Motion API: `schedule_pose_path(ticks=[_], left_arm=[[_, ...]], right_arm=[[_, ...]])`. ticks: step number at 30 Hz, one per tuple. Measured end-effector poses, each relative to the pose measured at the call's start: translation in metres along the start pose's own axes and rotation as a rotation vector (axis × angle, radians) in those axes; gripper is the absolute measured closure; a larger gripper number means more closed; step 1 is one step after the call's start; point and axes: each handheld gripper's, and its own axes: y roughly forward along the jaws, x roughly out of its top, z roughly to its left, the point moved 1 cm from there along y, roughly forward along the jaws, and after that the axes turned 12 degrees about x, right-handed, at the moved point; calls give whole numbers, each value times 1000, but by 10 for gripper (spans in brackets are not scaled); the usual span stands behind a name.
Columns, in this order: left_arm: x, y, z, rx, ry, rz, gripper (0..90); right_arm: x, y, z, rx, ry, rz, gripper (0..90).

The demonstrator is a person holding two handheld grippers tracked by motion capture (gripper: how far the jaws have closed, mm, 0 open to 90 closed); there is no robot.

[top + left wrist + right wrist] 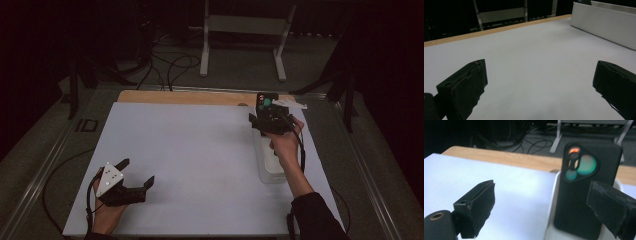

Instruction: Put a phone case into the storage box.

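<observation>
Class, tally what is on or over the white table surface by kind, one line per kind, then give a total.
Black claws: 2 (left claw, right claw)
Black phones: 1 (phone, standing in the tray)
White trays: 1 (tray)
Total: 4

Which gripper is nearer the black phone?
Right. The right gripper is open just in front of the black phone, which stands in the white tray. The left gripper is open over the near left part of the white mat, far from it.
</observation>
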Motion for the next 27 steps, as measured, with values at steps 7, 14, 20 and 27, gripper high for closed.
schedule_pose_path(ticks=[7, 14, 20, 27], left_arm=[[0, 1, 0, 1, 0, 5, 4], [0, 1, -1, 0, 2, 10, 4], [1, 1, -1, 0, 2, 10, 4], [2, 0, -1, 2, -1, 6, 4]], right_arm=[[-22, -16, 8, 46, -7, -14, 77], [-41, -41, 13, 63, -19, -52, 77], [-57, -60, 20, 83, -32, -83, 78], [-80, -76, 25, 90, -55, -106, 78]])
